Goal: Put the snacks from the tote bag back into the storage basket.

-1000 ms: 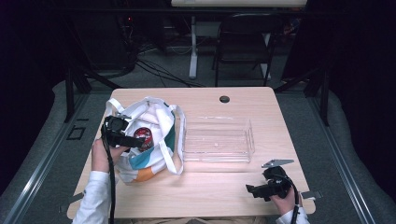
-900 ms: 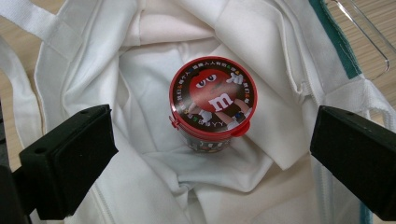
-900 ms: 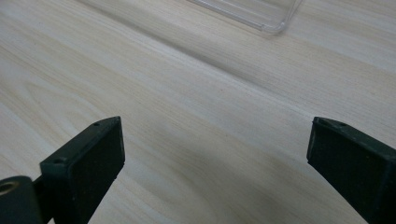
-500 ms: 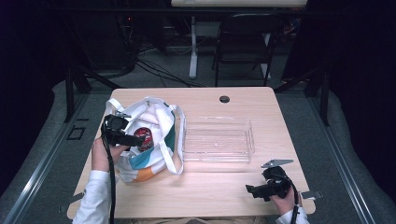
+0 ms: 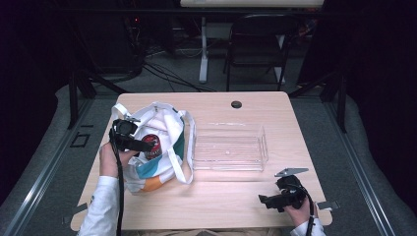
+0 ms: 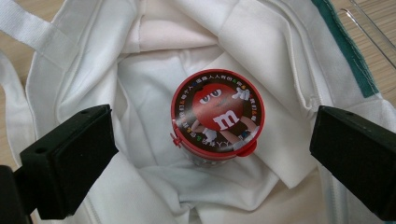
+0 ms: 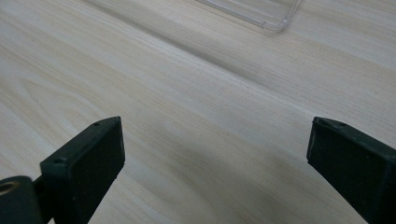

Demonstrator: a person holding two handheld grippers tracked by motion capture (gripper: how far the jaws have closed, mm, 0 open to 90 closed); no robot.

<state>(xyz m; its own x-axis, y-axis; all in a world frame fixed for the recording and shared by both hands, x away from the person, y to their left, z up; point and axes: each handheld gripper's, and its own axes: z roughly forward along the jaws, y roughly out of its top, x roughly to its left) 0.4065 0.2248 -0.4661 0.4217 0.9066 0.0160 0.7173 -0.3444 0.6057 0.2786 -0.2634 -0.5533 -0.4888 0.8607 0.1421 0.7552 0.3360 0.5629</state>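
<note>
A: Two grippers are in our hands at the table. We have the left gripper over the mouth of the white tote bag, and its jaws stand wide apart with nothing between them touching either pad.

B: And the candy tub?

A: We see it in the left gripper view, standing upright inside the bag on the white lining, its round red lid facing the camera. It sits between the two jaws but apart from both. In the high view the tub shows red just beyond the tip of the left gripper, within the bag's opening.

B: What about our other hand?

A: The right gripper is low at the near right of the table, well apart from the bag. In its own view, the right gripper has its jaws spread wide, holding nothing, with bare wood beneath.

B: Anything between the two?

A: The clear plastic tray lies just beside the bag, on its right, and one corner of that tray shows at the top of the right gripper view.
</note>
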